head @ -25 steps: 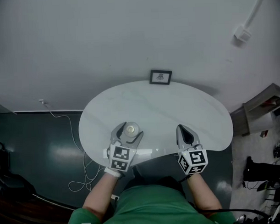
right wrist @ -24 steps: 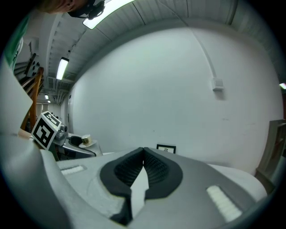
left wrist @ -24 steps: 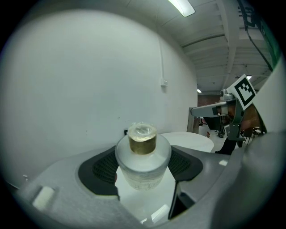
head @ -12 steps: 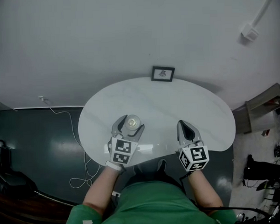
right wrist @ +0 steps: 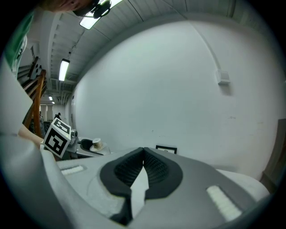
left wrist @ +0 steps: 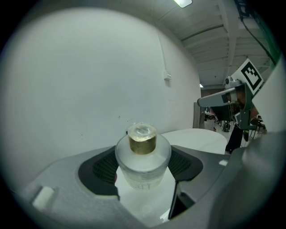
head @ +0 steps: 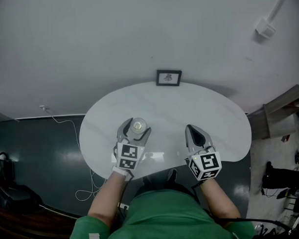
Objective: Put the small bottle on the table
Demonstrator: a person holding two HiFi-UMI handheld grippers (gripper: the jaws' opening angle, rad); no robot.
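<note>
Head view: one white oval table (head: 208, 119) stands against a pale wall, with one small framed picture (head: 168, 77) at its far edge, well apart from both grippers. A thin cable (head: 66, 125) trails over the dark floor at the left. The left gripper (head: 136, 131) grips the one small bottle (head: 138, 125) over the table's near-left part. The right gripper (head: 191, 129) hovers near the near edge.

Left gripper view: the black pads (left wrist: 103, 167) press the bottle's (left wrist: 143, 159) sides. It stands upright, with a frosted clear body, gold collar and clear cap. Whether its base touches the tabletop cannot be told.

Right gripper view: the jaws meet at their tips with nothing between them. Beyond them are the picture (right wrist: 166, 149) and, at the left, the bottle (right wrist: 95, 144).
</note>
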